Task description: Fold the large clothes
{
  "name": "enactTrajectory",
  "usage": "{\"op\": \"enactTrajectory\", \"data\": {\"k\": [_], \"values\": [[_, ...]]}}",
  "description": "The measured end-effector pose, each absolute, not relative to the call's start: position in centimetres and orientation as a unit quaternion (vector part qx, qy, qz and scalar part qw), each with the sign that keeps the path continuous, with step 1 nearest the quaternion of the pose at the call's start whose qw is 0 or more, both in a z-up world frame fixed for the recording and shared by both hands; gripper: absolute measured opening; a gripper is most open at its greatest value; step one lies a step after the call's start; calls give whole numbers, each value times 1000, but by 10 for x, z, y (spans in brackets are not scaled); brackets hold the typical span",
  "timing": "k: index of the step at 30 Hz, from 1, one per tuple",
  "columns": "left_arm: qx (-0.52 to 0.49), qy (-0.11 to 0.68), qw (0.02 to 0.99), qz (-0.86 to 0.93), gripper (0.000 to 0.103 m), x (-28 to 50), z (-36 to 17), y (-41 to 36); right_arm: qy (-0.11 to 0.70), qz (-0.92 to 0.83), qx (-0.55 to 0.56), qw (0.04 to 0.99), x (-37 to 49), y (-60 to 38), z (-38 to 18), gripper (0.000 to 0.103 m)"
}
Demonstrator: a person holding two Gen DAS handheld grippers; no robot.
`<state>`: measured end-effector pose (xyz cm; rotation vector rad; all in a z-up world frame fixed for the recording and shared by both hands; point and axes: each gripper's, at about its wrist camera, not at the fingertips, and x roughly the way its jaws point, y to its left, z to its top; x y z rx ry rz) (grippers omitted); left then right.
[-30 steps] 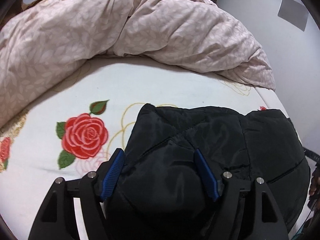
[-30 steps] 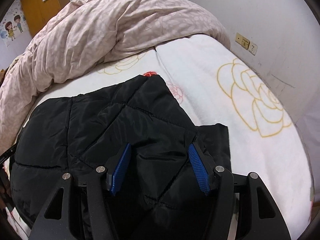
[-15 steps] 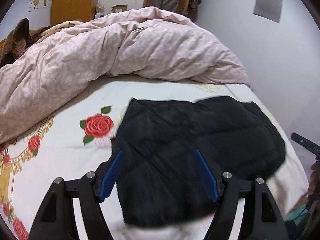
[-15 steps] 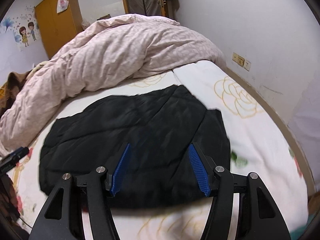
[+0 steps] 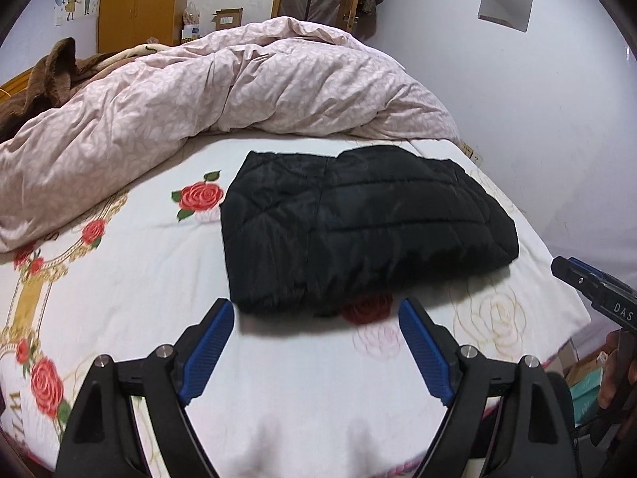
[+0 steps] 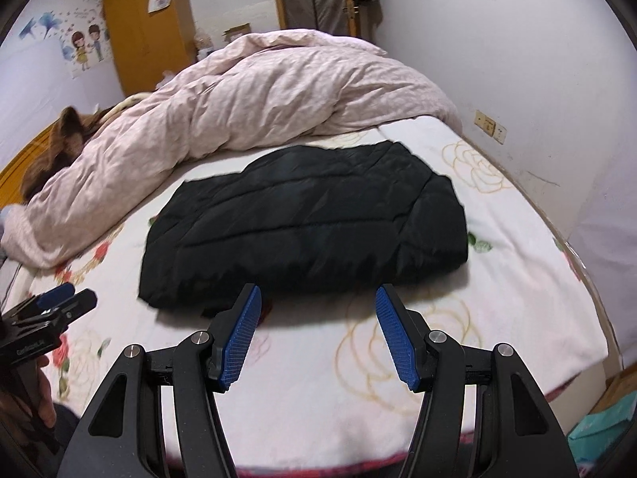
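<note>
A black quilted jacket (image 5: pixel 358 223) lies folded into a compact rectangle on the rose-print bed sheet (image 5: pixel 119 286); it also shows in the right wrist view (image 6: pixel 310 223). My left gripper (image 5: pixel 314 310) is open and empty, held back from the jacket's near edge. My right gripper (image 6: pixel 316 296) is open and empty, also just short of the jacket's near edge. The right gripper shows at the right edge of the left wrist view (image 5: pixel 573 271). The left gripper shows at the left edge of the right wrist view (image 6: pixel 67 298).
A rumpled pink duvet (image 5: pixel 223 91) is heaped along the far side of the bed. A brown blanket (image 5: pixel 43 75) lies at the far left. A white wall (image 6: pixel 537 59) runs along the right. A yellow wardrobe (image 6: pixel 147 47) and a door stand behind.
Both grippers have pulled back and up from the jacket, which they were pressed over a second ago. The jacket now lies folded and free on the sheet.
</note>
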<state>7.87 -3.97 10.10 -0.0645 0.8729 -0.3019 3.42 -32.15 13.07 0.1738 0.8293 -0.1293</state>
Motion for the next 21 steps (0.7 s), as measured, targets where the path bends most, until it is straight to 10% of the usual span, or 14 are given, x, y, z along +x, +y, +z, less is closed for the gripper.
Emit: {"op": "enactTrajectory", "data": {"k": [21], "values": [[-18, 424, 893, -149, 94, 4, 106, -45, 416, -48, 52, 906, -30, -277, 124, 60]]}}
